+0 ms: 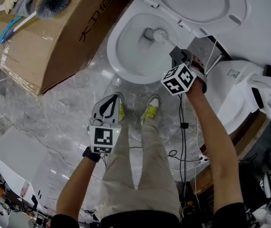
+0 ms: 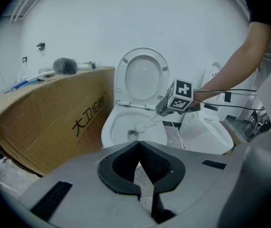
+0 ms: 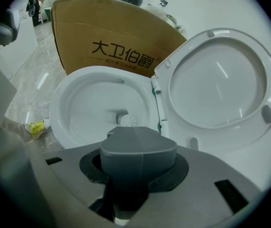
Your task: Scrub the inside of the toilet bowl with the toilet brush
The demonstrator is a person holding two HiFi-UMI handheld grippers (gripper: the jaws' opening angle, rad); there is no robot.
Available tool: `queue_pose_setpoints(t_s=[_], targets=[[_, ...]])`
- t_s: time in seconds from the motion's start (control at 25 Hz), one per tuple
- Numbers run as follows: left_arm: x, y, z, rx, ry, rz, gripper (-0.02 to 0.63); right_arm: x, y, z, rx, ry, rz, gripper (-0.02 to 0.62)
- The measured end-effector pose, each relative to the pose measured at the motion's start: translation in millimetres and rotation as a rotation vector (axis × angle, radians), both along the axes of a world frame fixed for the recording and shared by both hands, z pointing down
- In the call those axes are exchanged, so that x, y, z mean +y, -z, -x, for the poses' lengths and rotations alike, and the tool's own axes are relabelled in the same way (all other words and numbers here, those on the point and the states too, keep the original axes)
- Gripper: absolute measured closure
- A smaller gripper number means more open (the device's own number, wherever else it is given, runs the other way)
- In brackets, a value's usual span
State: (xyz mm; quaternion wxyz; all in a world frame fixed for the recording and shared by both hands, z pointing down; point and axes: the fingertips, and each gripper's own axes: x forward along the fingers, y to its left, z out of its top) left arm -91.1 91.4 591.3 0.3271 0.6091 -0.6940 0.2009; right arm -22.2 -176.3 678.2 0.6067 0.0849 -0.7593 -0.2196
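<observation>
The white toilet bowl (image 1: 126, 61) stands with lid and seat (image 1: 197, 4) raised. A toilet brush reaches down into it, and its white bristle head (image 1: 160, 33) lies near the drain at the bottom. My right gripper (image 1: 177, 52) hovers over the bowl's right rim, shut on the brush's grey handle (image 3: 137, 148). In the right gripper view the brush head (image 3: 127, 120) shows beyond the handle inside the bowl (image 3: 78, 103). My left gripper (image 1: 110, 101) hangs low over the floor in front of the toilet, shut with nothing in it. The left gripper view shows its jaws (image 2: 139, 161) touching.
A big cardboard box (image 1: 64, 37) stands left of the toilet with a grey duster (image 1: 53, 2) and other tools on top. Another white fixture (image 1: 239, 89) crowds the right side. Cables (image 1: 182, 127) trail on the marble floor by the person's shoes (image 1: 150, 110).
</observation>
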Motion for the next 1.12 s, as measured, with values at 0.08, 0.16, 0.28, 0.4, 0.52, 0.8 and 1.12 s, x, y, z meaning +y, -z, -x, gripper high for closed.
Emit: queue_pose_setpoints(t_s=[0.08,0.16,0.28,0.4,0.52,0.8,1.12], targets=[[1,-3,-4,-0.002,-0.009,0.003,0.589,1,-1,-5,0.006,-0.001,-0.001,0.434],[2,-8,-7,-0.005,-0.012,0.008,0.589,1,-1,-8,0.009,-0.007,-0.003,0.434],[6,-7,-15,0.006,0.005,0.005,0.589,7,-2,-14,0.049,0.029,-0.021,0.434],[8,-2,-18,0.011,0.018,-0.006,0.589,14,-2,-21,0.09,0.058,-0.028,0.436],[10,0,-18,0.003,0.015,-0.012,0.589,18,-1,-28,0.093,0.039,-0.01,0.436],[23,5,0,-0.006,0.083,-0.012,0.589,27,1,-38,0.103,0.03,0.019,0.437],[31,5,1,-0.011,0.085,-0.005,0.589,46,1,-40,0.131,0.06,0.032,0.437]])
